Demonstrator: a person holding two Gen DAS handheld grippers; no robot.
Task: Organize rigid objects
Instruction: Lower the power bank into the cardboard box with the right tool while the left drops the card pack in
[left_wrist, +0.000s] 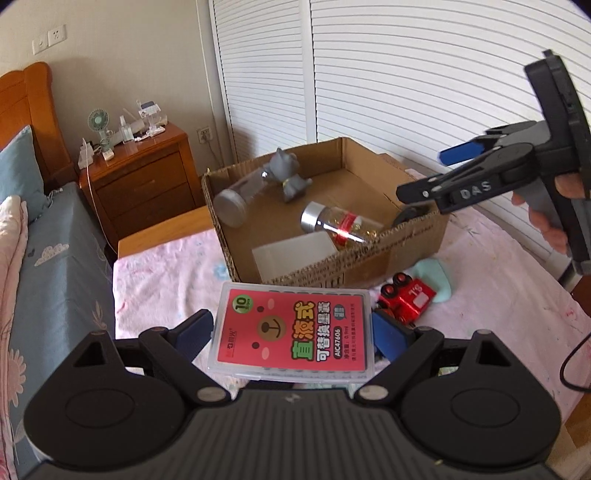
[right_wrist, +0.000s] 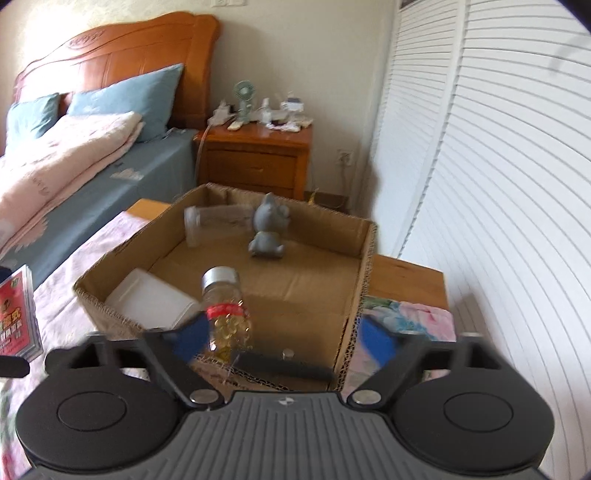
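**Pen-refill case held before the cardboard box, right jaws spread over its near corner**

The cardboard box (left_wrist: 369, 254) sits open-topped on a pink-covered surface (left_wrist: 166, 280) and serves as the landmark here.

Left of the box, in the left wrist view, stand a blue-sheeted bed (left_wrist: 55, 266) and a wooden nightstand (left_wrist: 144, 173) carrying a small green fan (left_wrist: 99, 123).

In front of the box's near wall, the left gripper (left_wrist: 291, 338) grasps a clear plastic case with a red bear label (left_wrist: 291, 328); its blue pads (left_wrist: 194, 334) press both long sides of the case, which lies flat and raised just off the pink cover.

Inside the box, at its far left corner, an empty clear jar with a grey lid (left_wrist: 236, 199) lies on its side. Just right of it a grey cat figurine (left_wrist: 288, 175) sits upright against the far wall. At the near wall a white lidded container (left_wrist: 291, 258) lies flat, and beside it a clear bottle with a silver cap and red band (left_wrist: 336, 223), filled with yellow capsules, lies tilted.

To the right of the box's near right corner, a red toy truck (left_wrist: 404, 299) rests on the cover, touching a pale green cloth (left_wrist: 439, 280).

Above the box's near right corner hovers the right gripper (right_wrist: 286, 343), its jaws released and wide apart, holding nothing; in its own view the bottle stands between and beyond the left pad, and a dark flat object (right_wrist: 284, 363) lies at the box's near edge.
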